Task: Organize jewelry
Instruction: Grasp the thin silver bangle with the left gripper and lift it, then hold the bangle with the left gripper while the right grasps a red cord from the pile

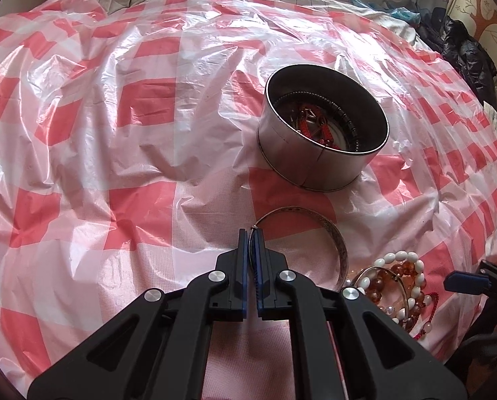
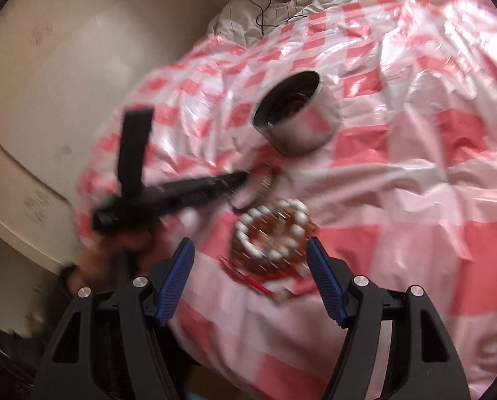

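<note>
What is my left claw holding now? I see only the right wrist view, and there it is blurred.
Observer: The left claw is shut on the thin edge of a wide silver bangle.
Operator: Is the metal tin empty?
Observer: No. The tin holds red jewelry and a string of dark beads.
Operator: Is there only beads in the pile?
Observer: No. A thin metal hoop lies on the bead pile.
</note>
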Motion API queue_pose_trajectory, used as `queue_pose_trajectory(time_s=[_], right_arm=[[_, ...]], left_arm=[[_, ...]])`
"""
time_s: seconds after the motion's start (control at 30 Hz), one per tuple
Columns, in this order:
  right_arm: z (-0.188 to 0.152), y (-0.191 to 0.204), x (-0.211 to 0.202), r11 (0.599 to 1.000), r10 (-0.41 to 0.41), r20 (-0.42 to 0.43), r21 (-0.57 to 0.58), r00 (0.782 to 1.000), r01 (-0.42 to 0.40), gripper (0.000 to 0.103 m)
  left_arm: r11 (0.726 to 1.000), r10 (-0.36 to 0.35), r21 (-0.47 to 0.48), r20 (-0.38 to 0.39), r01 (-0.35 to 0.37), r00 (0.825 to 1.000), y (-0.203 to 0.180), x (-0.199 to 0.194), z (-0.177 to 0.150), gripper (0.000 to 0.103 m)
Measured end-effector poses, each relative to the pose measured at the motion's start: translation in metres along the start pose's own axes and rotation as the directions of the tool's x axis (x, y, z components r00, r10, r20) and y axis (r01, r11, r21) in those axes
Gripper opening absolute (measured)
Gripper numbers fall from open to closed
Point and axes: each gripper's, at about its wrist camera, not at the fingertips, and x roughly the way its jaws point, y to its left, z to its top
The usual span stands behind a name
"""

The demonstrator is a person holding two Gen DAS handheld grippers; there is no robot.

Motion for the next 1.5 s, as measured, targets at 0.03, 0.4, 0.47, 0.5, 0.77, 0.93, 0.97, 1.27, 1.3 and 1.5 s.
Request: queue_pose_trajectory(time_s=[0.03, 0.4, 0.47, 0.5, 0.77, 0.93, 0.97, 1.27, 1.3, 1.5], right_arm=[[-0.003, 0.003, 0.004, 0.998, -0.048, -0.021, -0.034, 0.999, 0.047, 0.068], [-0.023, 0.014, 0.001, 0.984, -0.138, 0.021, -0.112, 0.99, 0.14, 0.003], [-0.023, 0.012, -0.009, 0.991, -0.103, 0.054, -0.078, 0.993, 0.107, 0.003], [-0.022, 0.011, -0.012, 0.994, -0.083, 0.067, -0.061, 0.994, 0.087, 0.003], [-0.014, -0.008, -0.04, 0.993, 0.078, 0.174, 0.07, 0.982, -0.092, 0.003], [-0.002, -0.017, -0.052, 0.984, 0.117, 0.228, 0.105, 0.966, -0.144, 0.003], [0.0, -0.018, -0.053, 0.983, 0.119, 0.236, 0.108, 0.964, -0.148, 0.003], [0.036, -0.03, -0.059, 0.981, 0.111, 0.301, 0.119, 0.947, -0.153, 0.003], [0.041, -0.031, -0.059, 0.982, 0.106, 0.306, 0.119, 0.946, -0.148, 0.003], [0.066, -0.037, -0.051, 0.983, 0.09, 0.325, 0.125, 0.941, -0.137, 0.003]], left_arm=[[1.0, 0.001, 0.002, 0.0, -0.001, 1.0, -0.001, 0.0, 0.0, 0.004], [0.999, -0.042, -0.022, 0.011, 0.043, 0.999, 0.002, -0.002, 0.001, 0.003], [0.997, -0.07, -0.041, 0.026, 0.071, 0.997, 0.005, -0.006, 0.0, 0.003], [0.994, -0.088, -0.055, 0.035, 0.089, 0.996, 0.007, -0.008, 0.001, 0.003], [0.971, -0.198, -0.112, 0.135, 0.213, 0.971, 0.017, -0.032, 0.003, 0.003], [0.958, -0.24, -0.102, 0.218, 0.267, 0.946, 0.021, -0.052, 0.006, 0.003], [0.955, -0.252, -0.099, 0.235, 0.281, 0.939, 0.022, -0.056, 0.007, 0.003], [0.936, -0.316, -0.037, 0.345, 0.349, 0.884, 0.014, -0.078, 0.017, 0.003], [0.932, -0.324, -0.038, 0.358, 0.36, 0.876, 0.014, -0.078, 0.022, 0.003], [0.912, -0.353, -0.069, 0.37, 0.404, 0.86, 0.015, -0.061, 0.053, 0.003]])
